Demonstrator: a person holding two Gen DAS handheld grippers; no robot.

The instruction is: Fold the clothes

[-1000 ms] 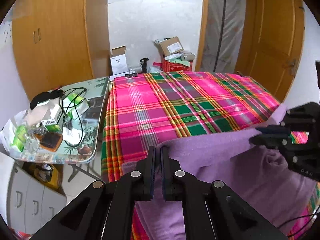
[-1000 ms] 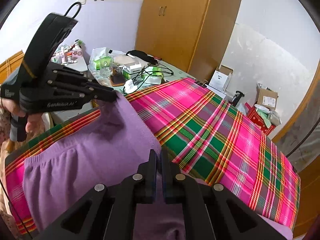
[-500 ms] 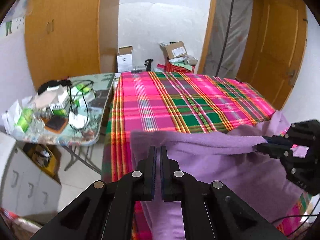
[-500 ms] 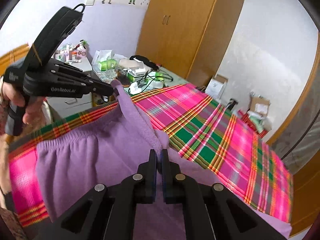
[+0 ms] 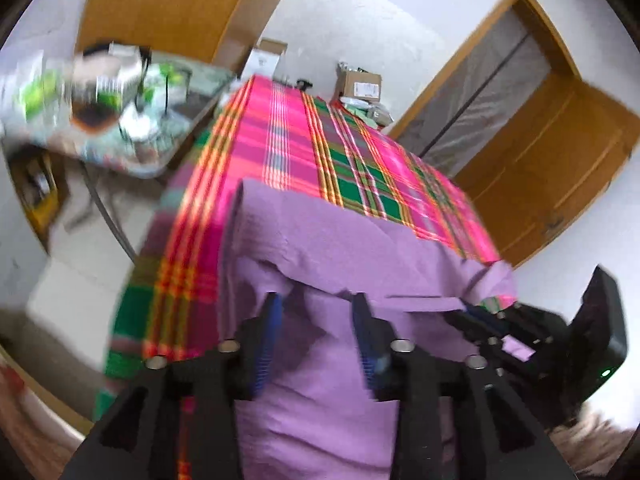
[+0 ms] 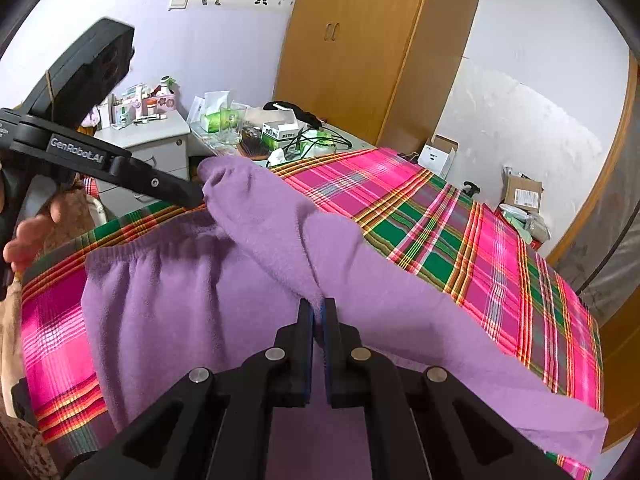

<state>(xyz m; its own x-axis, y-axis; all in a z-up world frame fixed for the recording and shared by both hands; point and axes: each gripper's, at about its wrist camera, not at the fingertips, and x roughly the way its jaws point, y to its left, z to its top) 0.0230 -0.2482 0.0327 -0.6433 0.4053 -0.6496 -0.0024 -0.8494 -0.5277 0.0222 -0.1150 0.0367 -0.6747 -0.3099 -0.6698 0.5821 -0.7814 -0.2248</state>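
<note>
Left wrist view shows my left claw (image 5: pixel 316 316) opening, letting go of the purple trousers (image 5: pixel 352 248) it pinched a second ago; the fold has dropped onto the plaid bedspread (image 5: pixel 280 128). My right claw (image 6: pixel 318 316) is clenched on the cloth's folded edge. I judge this fold nearly laid; the right must release next. The trousers lie near the bed's side edge, with bare bedspread beyond and a cluttered table (image 6: pixel 240 136) alongside
</note>
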